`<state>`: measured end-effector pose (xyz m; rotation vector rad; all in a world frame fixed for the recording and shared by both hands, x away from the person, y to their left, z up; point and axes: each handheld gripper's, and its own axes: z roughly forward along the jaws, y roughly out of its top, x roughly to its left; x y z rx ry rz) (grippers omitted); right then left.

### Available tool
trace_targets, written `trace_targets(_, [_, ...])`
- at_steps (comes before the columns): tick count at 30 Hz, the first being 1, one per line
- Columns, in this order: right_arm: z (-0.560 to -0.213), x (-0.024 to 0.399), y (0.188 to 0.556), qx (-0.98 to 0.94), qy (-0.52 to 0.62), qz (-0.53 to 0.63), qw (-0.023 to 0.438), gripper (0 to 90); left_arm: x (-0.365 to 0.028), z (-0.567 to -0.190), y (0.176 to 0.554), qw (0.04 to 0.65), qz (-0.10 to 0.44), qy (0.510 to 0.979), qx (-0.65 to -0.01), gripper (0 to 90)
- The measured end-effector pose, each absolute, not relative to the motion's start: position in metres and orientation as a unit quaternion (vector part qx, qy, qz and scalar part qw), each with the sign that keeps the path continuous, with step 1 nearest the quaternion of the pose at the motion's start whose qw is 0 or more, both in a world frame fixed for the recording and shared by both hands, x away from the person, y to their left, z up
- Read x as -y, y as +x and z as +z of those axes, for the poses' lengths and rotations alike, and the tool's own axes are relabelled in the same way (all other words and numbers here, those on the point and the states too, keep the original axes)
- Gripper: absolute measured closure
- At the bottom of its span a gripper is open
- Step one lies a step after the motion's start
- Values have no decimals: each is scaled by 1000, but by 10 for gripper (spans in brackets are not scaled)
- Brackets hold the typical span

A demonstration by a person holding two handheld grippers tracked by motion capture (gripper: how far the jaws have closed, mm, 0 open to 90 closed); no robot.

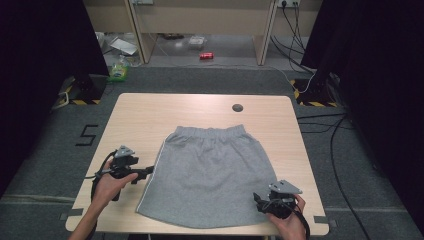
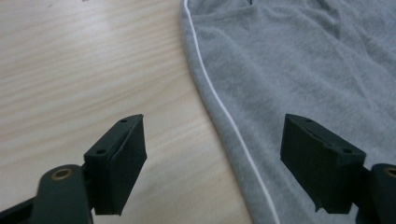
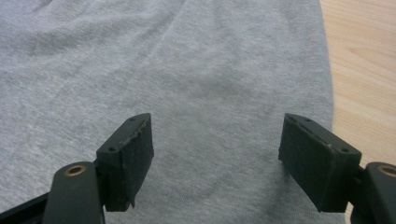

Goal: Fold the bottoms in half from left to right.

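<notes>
One grey skirt (image 1: pixel 207 175) on one wooden table (image 1: pixel 150 115), two grippers, left (image 1: pixel 145 171) and right (image 1: pixel 259 200), one red can (image 1: pixel 206 56) and one green bottle (image 1: pixel 119 69) on the floor.

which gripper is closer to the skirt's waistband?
Left. The left gripper sits beside the skirt's white-piped side edge, about midway down from the waistband. The right gripper is at the far hem corner, over the fabric. Both are open.
</notes>
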<state>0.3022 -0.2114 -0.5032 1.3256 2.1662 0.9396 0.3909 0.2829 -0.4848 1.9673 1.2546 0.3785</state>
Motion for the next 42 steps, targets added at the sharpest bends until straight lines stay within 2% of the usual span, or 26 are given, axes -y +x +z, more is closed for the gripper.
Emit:
trace_targets(5, [-503,210,302,-780,478,341,215,264,-273,-479,410,386,134,769,-492,265])
trace_targets(12, [-503,209,302,-782,475,342,215,265,-256,-476,438,383,121,772,-492,267])
trace_targets(29, [-504,207,303,-784,473,342,213,265,-223,-464,491,372,135,771,-499,273])
trace_targets(42, [-505,206,304,-786,469,341,213,265,-213,-471,520,352,139,768,-517,311])
